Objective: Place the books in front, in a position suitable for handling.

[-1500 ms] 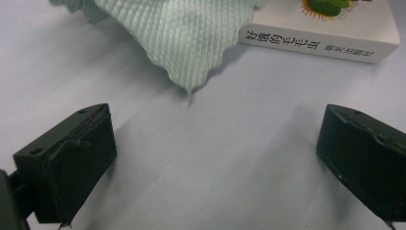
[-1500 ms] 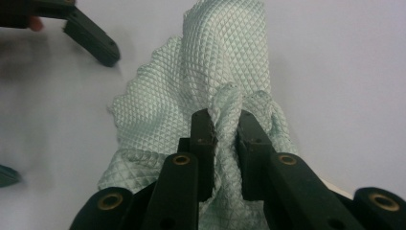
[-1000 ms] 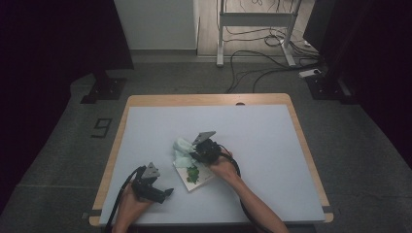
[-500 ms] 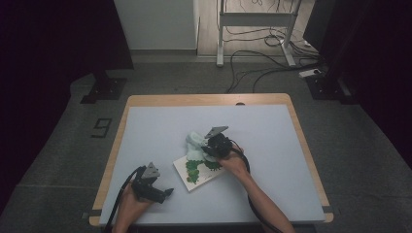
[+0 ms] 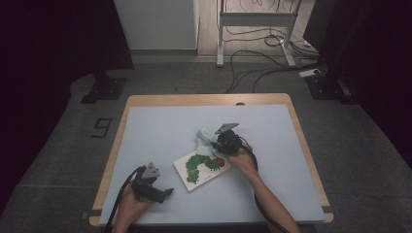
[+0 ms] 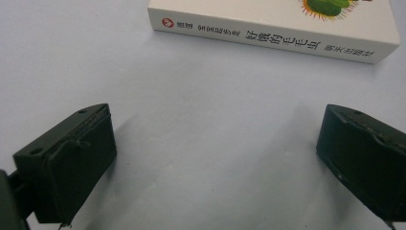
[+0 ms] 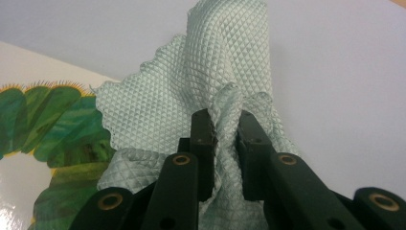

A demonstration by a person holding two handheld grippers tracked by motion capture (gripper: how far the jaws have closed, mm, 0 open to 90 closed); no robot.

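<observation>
A white picture book with a green caterpillar on its cover lies flat near the table's front middle. My right gripper is shut on a pale green quilted cloth at the book's far right corner; the cloth bunches between the jaws and drapes partly over the cover. My left gripper rests open at the front left of the table, nothing between its jaws. In the left gripper view the book's spine lies ahead, apart from the left gripper.
The light blue tabletop has a wooden rim. Black cables trail from both grippers over the front edge. Beyond the table, a metal stand and floor cables sit on the grey floor.
My right gripper has carried the cloth to the right and slightly away, off the book's middle, uncovering the caterpillar picture. The left gripper has stayed put.
</observation>
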